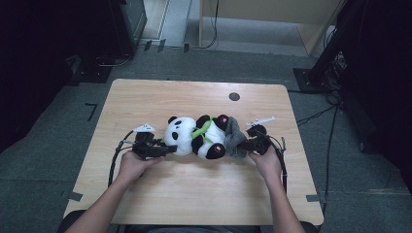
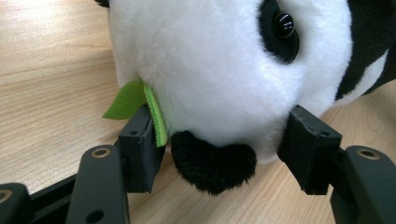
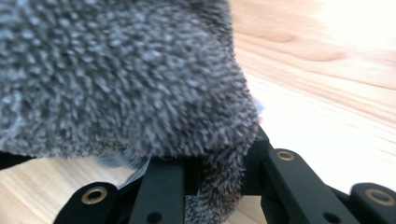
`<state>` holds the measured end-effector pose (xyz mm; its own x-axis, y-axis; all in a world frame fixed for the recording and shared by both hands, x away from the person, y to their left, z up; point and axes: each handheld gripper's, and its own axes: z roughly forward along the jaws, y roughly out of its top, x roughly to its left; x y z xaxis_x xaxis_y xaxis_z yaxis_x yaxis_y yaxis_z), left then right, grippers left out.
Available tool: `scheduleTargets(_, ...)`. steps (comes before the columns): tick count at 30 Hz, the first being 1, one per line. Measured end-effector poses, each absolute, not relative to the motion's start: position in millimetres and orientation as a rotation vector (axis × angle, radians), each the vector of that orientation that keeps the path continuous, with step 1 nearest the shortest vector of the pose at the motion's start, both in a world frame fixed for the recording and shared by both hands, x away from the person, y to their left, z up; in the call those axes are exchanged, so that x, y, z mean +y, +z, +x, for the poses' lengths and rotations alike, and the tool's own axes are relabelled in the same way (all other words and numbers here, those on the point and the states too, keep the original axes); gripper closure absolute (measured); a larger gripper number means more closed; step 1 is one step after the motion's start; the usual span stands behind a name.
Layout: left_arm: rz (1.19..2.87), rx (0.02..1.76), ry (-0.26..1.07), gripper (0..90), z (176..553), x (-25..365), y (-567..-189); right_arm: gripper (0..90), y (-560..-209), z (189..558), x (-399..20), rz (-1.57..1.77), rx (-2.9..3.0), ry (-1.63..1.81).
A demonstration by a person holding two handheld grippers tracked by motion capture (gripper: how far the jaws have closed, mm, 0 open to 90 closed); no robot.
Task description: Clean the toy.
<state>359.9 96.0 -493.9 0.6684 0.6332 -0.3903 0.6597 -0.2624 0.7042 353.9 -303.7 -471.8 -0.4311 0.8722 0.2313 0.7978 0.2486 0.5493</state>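
While we steady the plush panda (image 1: 194, 136) lying on its side mid-way across the wooden table (image 1: 145, 97), our left gripper (image 2: 219, 144) has its jaws spread around the snout, pads against the fur and a green felt leaf (image 2: 128, 100). Our right gripper (image 3: 219, 186) is pinched tight on a fold of the grey fuzzy cloth (image 1: 234, 136) at the panda's legs. We judge both grasps set; working the cloth along the toy remains.

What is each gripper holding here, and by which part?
Left gripper clamps the panda's head; right gripper pinches an edge of the grey fleece cloth.
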Motion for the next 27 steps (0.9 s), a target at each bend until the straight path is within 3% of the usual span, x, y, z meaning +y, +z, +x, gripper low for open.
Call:
scheduleTargets(10,1.963,1.003,-0.028,37.0,359.4,95.3,-493.7,76.1,-409.1,334.6,-307.1,1.475,2.251,1.159)
scheduleTargets(19,1.962,1.006,-0.031,39.1,359.4,95.1,-493.2,76.0,-367.0,327.9,-241.5,1.213,2.336,1.303)
scheduleTargets(20,1.963,1.006,-0.030,39.1,359.3,95.0,-493.0,75.9,-361.9,332.1,-219.2,1.168,2.354,1.354)
scheduleTargets(27,1.957,1.006,-0.025,39.1,358.8,94.8,-492.8,75.9,-367.5,350.7,-159.5,1.166,2.441,1.383)
